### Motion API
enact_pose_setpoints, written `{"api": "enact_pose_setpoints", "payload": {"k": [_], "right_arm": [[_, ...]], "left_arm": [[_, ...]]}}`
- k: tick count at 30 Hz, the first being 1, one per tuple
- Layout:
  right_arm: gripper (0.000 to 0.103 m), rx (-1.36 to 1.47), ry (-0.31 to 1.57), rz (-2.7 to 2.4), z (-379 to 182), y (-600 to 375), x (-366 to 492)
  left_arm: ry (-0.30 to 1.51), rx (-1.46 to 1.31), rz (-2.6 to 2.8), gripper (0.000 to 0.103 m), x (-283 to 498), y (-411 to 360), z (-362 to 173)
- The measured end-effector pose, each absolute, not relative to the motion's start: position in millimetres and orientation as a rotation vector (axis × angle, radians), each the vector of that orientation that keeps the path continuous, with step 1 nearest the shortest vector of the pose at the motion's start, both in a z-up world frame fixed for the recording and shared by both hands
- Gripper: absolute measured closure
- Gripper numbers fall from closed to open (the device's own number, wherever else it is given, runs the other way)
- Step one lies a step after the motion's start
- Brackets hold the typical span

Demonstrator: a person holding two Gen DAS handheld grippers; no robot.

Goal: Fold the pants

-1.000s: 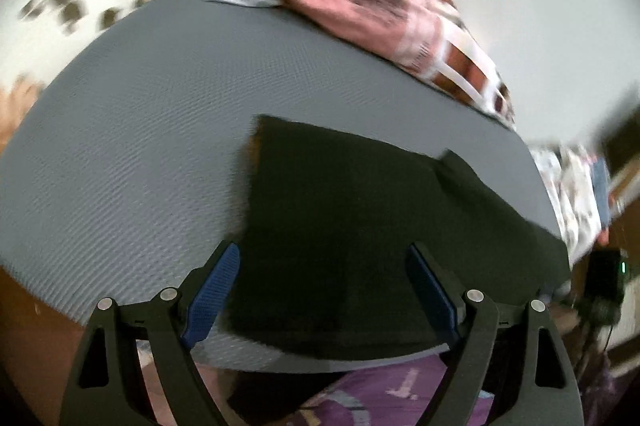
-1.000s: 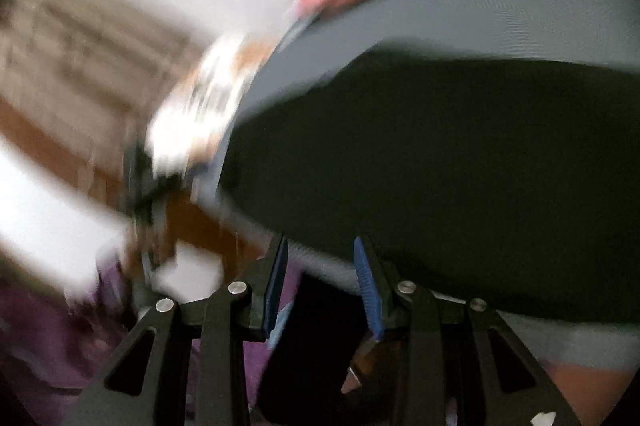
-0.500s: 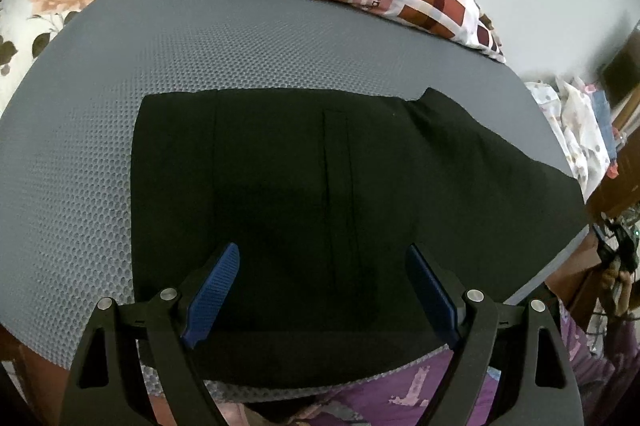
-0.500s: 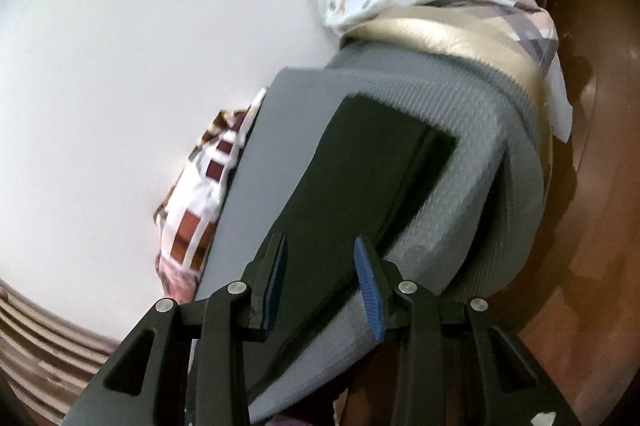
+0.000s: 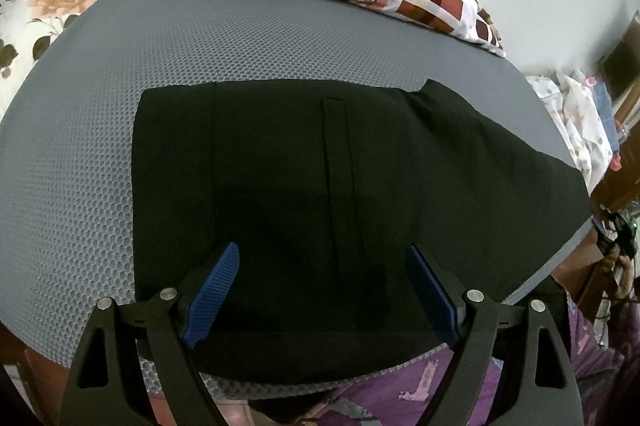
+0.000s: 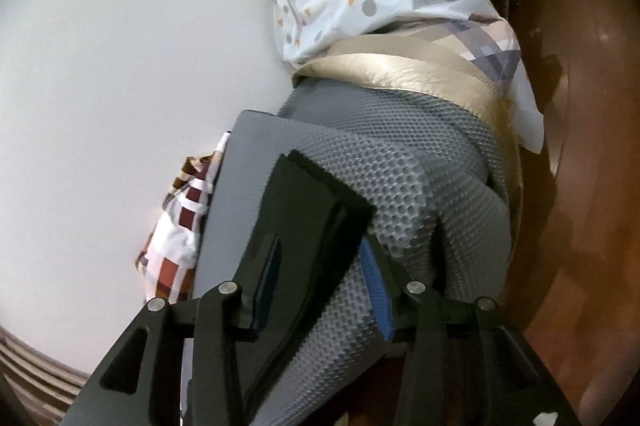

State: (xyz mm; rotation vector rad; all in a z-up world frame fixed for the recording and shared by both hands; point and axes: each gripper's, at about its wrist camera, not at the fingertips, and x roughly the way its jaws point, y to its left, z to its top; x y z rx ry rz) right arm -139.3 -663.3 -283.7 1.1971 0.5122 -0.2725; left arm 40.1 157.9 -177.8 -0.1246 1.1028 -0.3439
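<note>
Lying flat along the near edge of the grey mesh mattress [image 5: 100,146], black pants [image 5: 304,162] looking soft, light and limp, likely sagging unless pinched through both layers at the far-right hem, left tool [image 5: 320,286] hovering wide over the waist, right tool [image 6: 320,266] narrower, straddling the hem corner.

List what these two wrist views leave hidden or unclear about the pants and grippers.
- Left wrist view: the near hem of the black pants lies behind the left gripper and its frame.
- Right wrist view: the right gripper straddles the pants' end; contact cannot be told.
- Right wrist view: the gray mattress hides anything beneath the pants.
</note>
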Motion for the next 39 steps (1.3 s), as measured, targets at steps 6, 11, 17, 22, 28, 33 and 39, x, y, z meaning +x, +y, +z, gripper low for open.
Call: {"api": "enact_pose_setpoints", "payload": {"k": [6, 11, 17, 22, 28, 33, 39], "right_arm": [[0.056, 1.203, 0.508, -0.227, -285, -658, -122], [0.059, 1.140, 0.533, -0.201, -283, -654, -108], [0.062, 1.250, 0.491, -0.219, -292, -668, -115], [0.047, 1.249, 0.533, -0.094, -289, -654, -96], [0.057, 1.183, 0.568, -0.136, -281, -652, -91], [0.057, 1.135, 0.598, -0.216, -273, -652, -82], [0.089, 0.970, 0.742, -0.260, -263, -638, -64]], "left_arm": [[1.099, -0.103, -0.343, 0.017, 38, 155, -178], [1.098, -0.093, -0.344, 0.017, 38, 154, -179], [1.094, -0.091, -0.345, 0.015, 37, 152, -179], [1.088, -0.064, -0.343, 0.013, 35, 147, -180], [1.087, -0.058, -0.345, 0.012, 34, 147, -181], [1.086, -0.049, -0.346, 0.011, 33, 146, -181], [1.090, -0.042, -0.346, 0.009, 33, 143, -181]]}}
